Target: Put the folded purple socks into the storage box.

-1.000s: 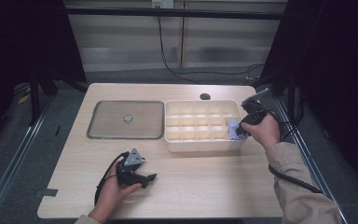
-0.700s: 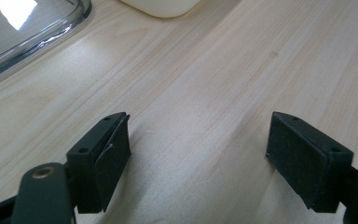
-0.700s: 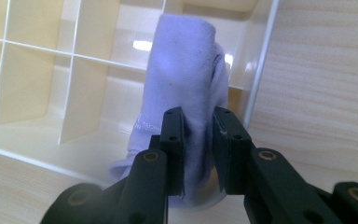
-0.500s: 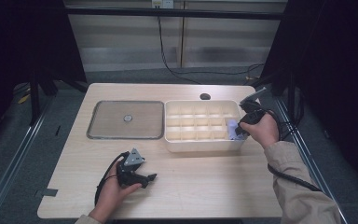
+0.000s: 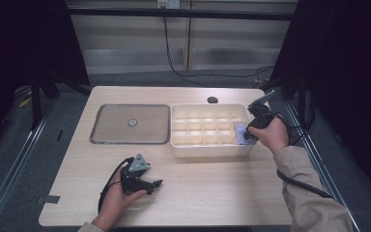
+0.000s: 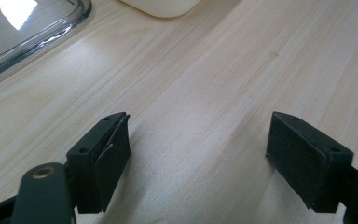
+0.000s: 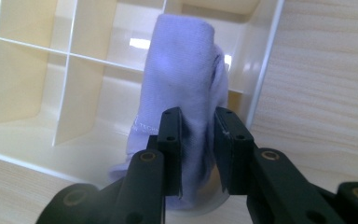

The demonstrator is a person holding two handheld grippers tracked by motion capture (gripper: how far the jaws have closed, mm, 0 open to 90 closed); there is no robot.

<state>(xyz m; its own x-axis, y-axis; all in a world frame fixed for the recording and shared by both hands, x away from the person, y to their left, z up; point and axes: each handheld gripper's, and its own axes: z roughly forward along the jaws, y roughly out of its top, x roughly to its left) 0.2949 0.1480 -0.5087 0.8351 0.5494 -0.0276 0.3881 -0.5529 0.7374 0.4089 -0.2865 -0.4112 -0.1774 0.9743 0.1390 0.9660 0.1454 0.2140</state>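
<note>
The right gripper (image 7: pixel 198 154) lowered a pinched lavender sock (image 7: pixel 182 88) into the divided organizer box (image 5: pixel 207 149); releasing seemed next while the left gripper (image 6: pixel 198 158) gaped empty.

On the bench (image 5: pixel 212 193), the tray (image 5: pixel 130 124) lies left of the box (image 5: pixel 207 145), the two just beside each other. A small disc (image 5: pixel 132 123) sits on the tray's middle. A cloth (image 5: pixel 241 134) stands in the box's right end, at the near corner compartment. A hole (image 5: pixel 212 100) lies behind the box. The left gripper (image 5: pixel 140 180) rests on the bench before the tray; the right gripper (image 5: pixel 251 131) is at the box's right end.
</note>
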